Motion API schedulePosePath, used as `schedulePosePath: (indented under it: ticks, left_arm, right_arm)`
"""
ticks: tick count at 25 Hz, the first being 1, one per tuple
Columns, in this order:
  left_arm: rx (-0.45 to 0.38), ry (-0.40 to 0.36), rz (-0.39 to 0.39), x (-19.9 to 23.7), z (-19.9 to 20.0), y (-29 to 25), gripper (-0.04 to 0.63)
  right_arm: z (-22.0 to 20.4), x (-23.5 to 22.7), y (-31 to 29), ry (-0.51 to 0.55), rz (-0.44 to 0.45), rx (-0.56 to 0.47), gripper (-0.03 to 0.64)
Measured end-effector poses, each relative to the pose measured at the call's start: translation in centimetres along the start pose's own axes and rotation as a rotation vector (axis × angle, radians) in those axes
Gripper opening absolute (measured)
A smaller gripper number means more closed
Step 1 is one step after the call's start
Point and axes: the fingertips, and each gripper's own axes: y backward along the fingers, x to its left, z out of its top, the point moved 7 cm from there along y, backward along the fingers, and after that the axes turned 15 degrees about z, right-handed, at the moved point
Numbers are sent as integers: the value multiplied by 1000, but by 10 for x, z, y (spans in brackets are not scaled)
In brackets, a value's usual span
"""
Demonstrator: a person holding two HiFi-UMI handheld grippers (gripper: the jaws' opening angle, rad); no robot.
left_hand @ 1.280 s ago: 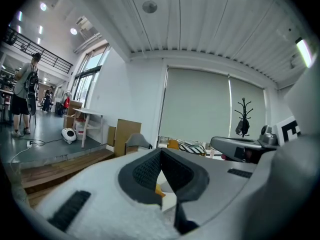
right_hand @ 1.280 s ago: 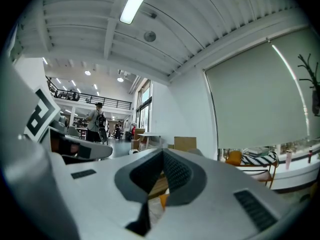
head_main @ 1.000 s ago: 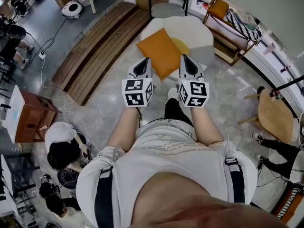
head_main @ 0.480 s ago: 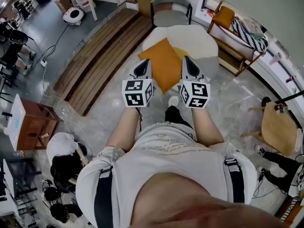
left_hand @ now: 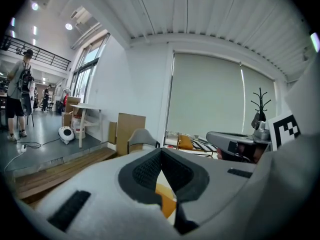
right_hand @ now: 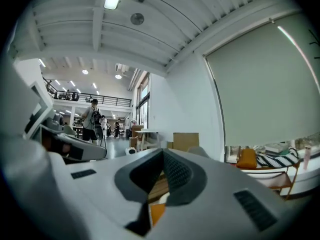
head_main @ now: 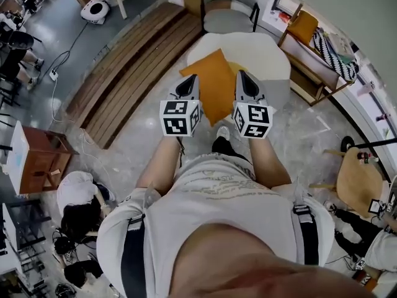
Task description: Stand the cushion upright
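Observation:
An orange cushion (head_main: 214, 82) lies flat on the near part of a white low sofa (head_main: 260, 51), one corner hanging over the front edge. My left gripper (head_main: 191, 78) and right gripper (head_main: 240, 74) are held side by side in the air, one over each side of the cushion, both shut and empty. A sliver of the orange cushion (left_hand: 165, 199) shows under the closed jaws in the left gripper view, and again as an orange cushion (right_hand: 156, 212) patch in the right gripper view.
A grey chair (head_main: 226, 17) stands behind the sofa. A wooden shelf (head_main: 313, 48) with an orange pillow and striped fabric is at right. A wooden platform (head_main: 127, 67) runs along the left. A round wooden table (head_main: 356, 182) stands at right. People sit at lower left (head_main: 77, 197).
Both grippers and the person have moved forward toward the sofa; the cushion now lies closer, between and under the gripper tips. The jaws stay shut.

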Motion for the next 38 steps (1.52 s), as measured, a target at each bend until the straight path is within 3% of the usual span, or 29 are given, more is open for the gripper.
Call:
schedulePosePath:
  ticks: [12, 22, 32, 38]
  left_arm:
    - [8, 19, 29, 0, 49, -119, 20]
    - [48, -2, 3, -33, 68, -214, 20]
    - [113, -23, -40, -45, 62, -265, 20]
    - [149, -51, -124, -40, 63, -302, 20]
  right_arm:
    - [24, -93, -98, 7, 31, 14, 28]
    - [17, -181, -137, -30, -6, 50, 28]
    - [-5, -219, -153, -88, -57, 105, 28]
    - [-19, -230, -170, -130, -135, 131, 28]
